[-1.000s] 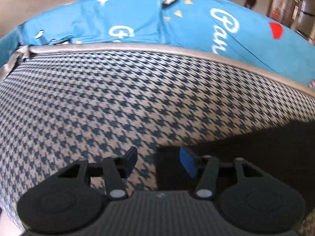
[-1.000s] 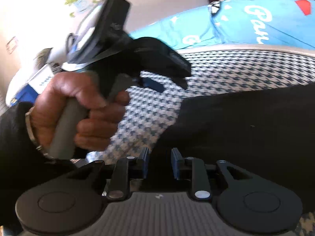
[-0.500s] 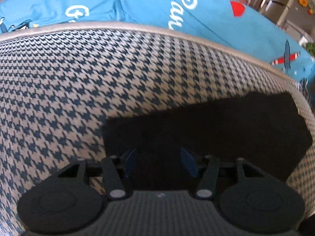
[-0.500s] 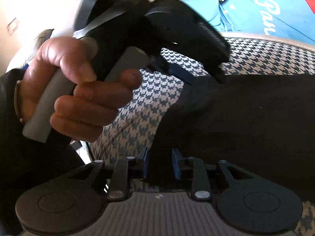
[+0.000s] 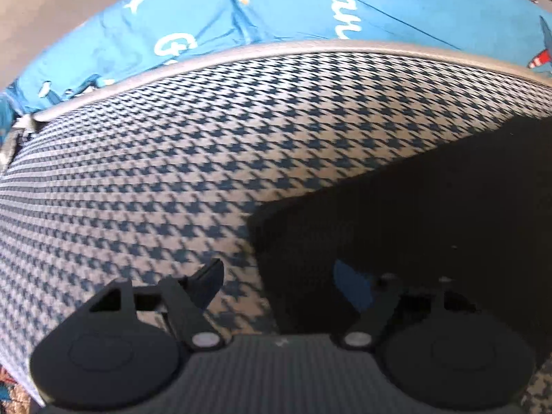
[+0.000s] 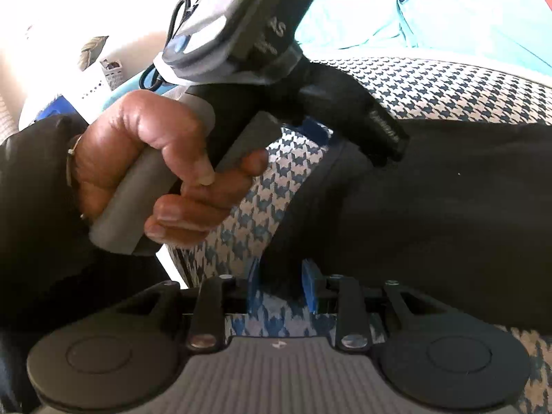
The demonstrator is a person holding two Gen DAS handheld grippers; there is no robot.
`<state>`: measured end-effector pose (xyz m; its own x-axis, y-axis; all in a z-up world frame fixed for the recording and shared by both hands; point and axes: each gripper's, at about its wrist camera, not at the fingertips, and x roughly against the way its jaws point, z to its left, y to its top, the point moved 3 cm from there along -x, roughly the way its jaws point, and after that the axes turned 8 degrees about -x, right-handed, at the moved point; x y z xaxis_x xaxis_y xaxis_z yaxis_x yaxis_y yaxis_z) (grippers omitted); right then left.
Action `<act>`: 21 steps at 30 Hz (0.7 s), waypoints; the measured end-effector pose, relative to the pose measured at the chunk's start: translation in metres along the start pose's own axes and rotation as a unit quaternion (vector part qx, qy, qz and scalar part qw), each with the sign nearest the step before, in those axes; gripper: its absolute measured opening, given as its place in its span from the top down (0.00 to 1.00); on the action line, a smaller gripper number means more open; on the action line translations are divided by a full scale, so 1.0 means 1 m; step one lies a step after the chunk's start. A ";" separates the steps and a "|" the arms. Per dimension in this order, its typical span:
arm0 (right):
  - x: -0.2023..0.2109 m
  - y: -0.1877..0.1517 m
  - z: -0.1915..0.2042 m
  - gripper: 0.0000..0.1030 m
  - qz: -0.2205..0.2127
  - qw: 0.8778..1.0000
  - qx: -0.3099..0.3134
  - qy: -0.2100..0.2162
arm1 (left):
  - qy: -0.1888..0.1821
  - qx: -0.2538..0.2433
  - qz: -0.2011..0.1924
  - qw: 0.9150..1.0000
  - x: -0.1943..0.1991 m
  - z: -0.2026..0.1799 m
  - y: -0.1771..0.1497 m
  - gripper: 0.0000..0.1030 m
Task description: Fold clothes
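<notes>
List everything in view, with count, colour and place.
Black garment: one, black, lying flat on the checked cover.
Checked cover: one, dark blue and cream houndstooth, under the garment.
Blue sheet: one, bright blue with white lettering, beyond the cover's far edge.
Left gripper: one, black with blue pads, jaws opening over the garment's corner, pads not pressing it.
Right gripper: one, black with blue pads, shut on the garment's edge.
Left hand: one, around the left gripper's grey handle.
Sleeve: one, black, behind the left hand.

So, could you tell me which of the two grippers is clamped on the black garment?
The right gripper pinches the black garment; the left gripper is opening over its corner.
</notes>
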<state>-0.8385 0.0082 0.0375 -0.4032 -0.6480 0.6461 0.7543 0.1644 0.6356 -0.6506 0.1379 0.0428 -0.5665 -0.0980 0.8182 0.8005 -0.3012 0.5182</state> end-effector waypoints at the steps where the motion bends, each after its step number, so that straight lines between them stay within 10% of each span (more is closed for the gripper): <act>1: 0.001 -0.001 -0.001 0.72 0.002 1.000 0.000 0.001 | 0.012 0.005 0.001 1.000 0.001 0.002 0.001 0.30; 9: 0.021 -0.009 -0.009 0.71 0.016 1.000 0.004 -0.001 | -0.045 0.077 -0.007 0.996 0.013 0.007 0.013 0.24; 21: 0.061 0.014 -0.050 0.70 -0.063 0.993 -0.068 -0.075 | -0.095 0.040 -0.016 0.995 0.023 -0.047 0.023 0.13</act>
<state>-0.8266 -0.0660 0.0645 -0.5634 -0.5372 0.6277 0.7524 -0.0199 0.6584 -0.6544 0.0848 0.0614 -0.5512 0.0936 0.8291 0.7997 -0.2244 0.5569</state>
